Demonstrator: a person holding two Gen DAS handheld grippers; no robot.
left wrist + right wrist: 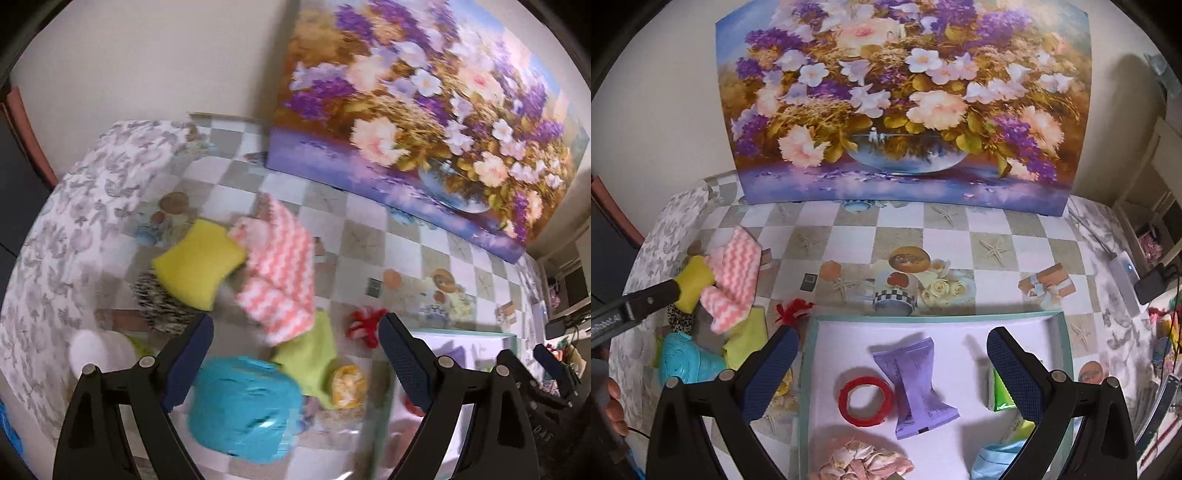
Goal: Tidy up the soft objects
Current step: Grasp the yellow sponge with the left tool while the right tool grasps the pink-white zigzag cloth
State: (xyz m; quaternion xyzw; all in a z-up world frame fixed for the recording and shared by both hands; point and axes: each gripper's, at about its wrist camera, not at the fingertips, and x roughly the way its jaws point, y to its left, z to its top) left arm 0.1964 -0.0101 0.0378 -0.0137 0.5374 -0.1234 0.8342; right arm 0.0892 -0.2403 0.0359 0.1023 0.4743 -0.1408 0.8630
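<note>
A pile of soft things lies on the checkered tablecloth: a pink-and-white chevron cloth (280, 273), a yellow sponge cloth (195, 262), a lime cloth (314, 354), a leopard-print piece (159, 302) and a red fluffy item (364, 325). My left gripper (295, 332) hangs open above this pile, holding nothing. My right gripper (892, 343) is open over a white tray (809, 369) with a teal rim. In the tray lie a purple packet (916, 384), a red tape ring (866, 400), a crumpled pink cloth (860, 461) and a green packet (1001, 398).
A large flower painting (905, 103) leans against the wall at the table's back. A teal bag (243, 406), a yellow-orange scrubber (349, 386) and a white roll (99, 354) lie near the pile. Cables and a power strip (1123, 273) sit at the right edge.
</note>
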